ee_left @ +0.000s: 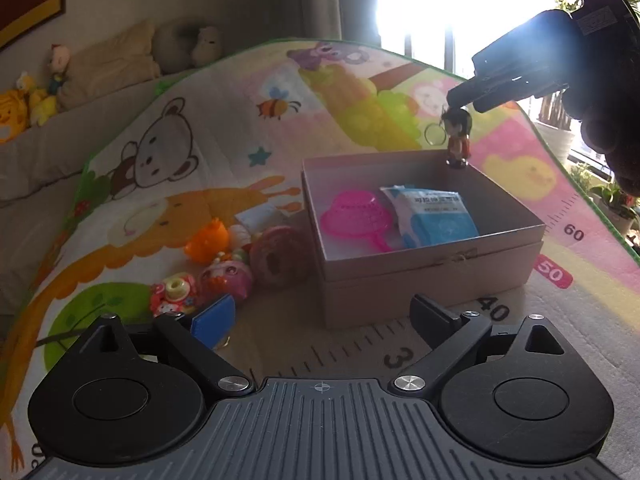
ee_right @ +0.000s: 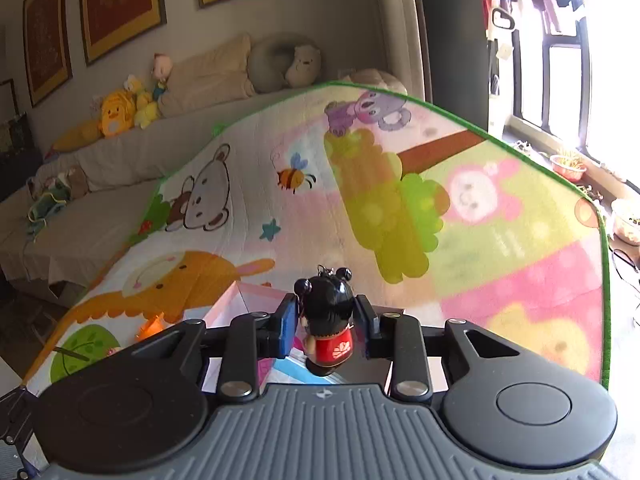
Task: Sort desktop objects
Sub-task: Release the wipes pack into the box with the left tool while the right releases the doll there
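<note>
The left gripper [ee_left: 322,320] is seen with its jaws spread wide and nothing between them, low over the play mat [ee_left: 224,128] in front of the open pink box [ee_left: 432,272]. A pink toy strainer [ee_left: 356,216] and a blue-and-white packet [ee_left: 434,216] are found inside the box. A cluster of small toys [ee_left: 224,264] is noted on the mat to the box's left. The doll keychain [ee_right: 328,324] is flanked by the right gripper [ee_right: 326,322] at the head; whether the pads press on it cannot be told. In the left wrist view the doll hangs at the box's far right corner.
</note>
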Motion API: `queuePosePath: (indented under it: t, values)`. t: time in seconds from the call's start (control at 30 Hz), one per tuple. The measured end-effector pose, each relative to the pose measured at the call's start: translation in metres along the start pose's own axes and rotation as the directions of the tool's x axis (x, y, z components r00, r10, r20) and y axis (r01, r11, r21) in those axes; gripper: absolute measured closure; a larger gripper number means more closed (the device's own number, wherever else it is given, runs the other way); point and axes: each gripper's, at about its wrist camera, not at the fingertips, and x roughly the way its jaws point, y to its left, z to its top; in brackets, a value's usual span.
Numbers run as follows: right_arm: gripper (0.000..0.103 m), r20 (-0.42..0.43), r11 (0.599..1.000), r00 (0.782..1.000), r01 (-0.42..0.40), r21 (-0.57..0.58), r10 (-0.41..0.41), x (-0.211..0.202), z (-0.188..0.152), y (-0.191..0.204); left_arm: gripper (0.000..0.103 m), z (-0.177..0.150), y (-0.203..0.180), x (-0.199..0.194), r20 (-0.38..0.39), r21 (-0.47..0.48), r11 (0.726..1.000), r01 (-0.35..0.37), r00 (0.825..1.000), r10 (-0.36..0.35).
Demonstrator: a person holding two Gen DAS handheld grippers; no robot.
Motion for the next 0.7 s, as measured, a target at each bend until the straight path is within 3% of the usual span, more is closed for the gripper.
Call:
queuePosePath:
  t: [0.2, 0.4, 0.57, 0.7]
  values:
    - [0.064, -0.014, 1.0, 1.0, -0.011, -0.005, 0.011, -0.007, -0.009, 0.012, 0.002, -0.028, 0.04, 0.005, -0.061, -0.077, 0.994, -0.083, 0.995, 0.078]
    - [0.064, -0.094, 0.992, 0.992, -0.094, -0.088, 0.086, 0.015, -0.001, 0.073, 0.002, -0.042, 0.065, 0.008, -0.077, -0.191, 0.971, -0.145, 0.988, 0.132]
    - [0.062, -0.237, 0.978, 0.957, -0.19, -0.086, 0.165, 0.068, 0.01, 0.132, 0.001, -0.049, 0.078, 0.007, -0.075, -0.267, 0.957, -0.112, 0.993, 0.096]
    - [0.062, -0.315, 0.983, 0.944, -0.138, -0.118, 0.095, 0.135, 0.022, 0.162, 0.0, -0.053, 0.085, 0.008, -0.075, -0.318, 0.944, -0.084, 0.995, 0.063]
